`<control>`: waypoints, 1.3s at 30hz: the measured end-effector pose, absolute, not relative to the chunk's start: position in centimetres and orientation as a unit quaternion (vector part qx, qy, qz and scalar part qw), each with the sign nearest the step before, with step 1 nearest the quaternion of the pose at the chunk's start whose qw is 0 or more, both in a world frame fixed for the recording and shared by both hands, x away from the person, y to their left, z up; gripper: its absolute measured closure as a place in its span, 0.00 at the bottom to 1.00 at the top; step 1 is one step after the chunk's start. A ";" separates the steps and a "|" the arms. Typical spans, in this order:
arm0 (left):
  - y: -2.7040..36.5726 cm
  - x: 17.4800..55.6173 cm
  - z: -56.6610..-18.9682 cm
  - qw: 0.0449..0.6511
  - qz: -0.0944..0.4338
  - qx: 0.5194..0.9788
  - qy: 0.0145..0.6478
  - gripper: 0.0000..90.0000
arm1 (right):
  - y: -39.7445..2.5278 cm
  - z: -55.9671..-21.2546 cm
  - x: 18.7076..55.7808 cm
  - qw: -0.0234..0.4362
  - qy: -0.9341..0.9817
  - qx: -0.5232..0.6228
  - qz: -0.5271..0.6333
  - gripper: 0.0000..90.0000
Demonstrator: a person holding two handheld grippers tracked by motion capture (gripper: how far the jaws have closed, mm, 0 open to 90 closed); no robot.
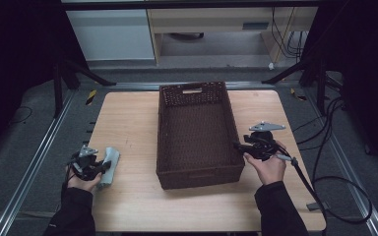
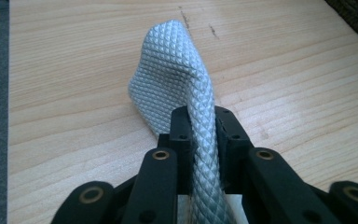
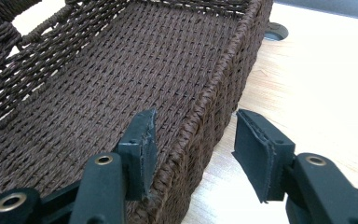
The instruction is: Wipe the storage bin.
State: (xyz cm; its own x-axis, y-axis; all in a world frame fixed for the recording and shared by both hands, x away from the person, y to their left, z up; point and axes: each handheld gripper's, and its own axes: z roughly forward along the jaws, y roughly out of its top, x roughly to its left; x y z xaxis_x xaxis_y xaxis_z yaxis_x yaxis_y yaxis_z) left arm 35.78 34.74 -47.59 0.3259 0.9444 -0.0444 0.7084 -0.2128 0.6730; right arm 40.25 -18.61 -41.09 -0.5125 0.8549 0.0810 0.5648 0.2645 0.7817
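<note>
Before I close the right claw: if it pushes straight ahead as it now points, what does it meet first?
The right claw is open and straddles the basket side wall, so the rim probably slides between its jaws first; depth is hard to judge.

A grey cloth with a quilted diamond weave lies on the desk near its left edge. One end is pinched between the jaws of the left tongs, and the cloth rises from them into a loose fold. A dark brown woven basket, long and shallow, stands mid-desk, empty, its right wall between the open jaws of the right tongs.
</note>
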 end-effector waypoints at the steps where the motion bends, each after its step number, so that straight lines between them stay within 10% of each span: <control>1: 34.7 35.8 -47.6 0.305 0.192 0.756 0.546 0.85 | -18.6 -41.1 40.2 0.183 0.774 0.459 0.397 0.54; 16: 34.3 35.2 -46.0 0.334 0.211 0.749 0.532 0.58 | -18.8 -40.9 40.2 0.183 0.771 0.459 0.400 0.54; 39: 27.4 37.1 -39.0 0.417 0.198 0.760 0.457 0.55 | -18.0 -40.6 40.8 0.180 0.779 0.452 0.396 0.67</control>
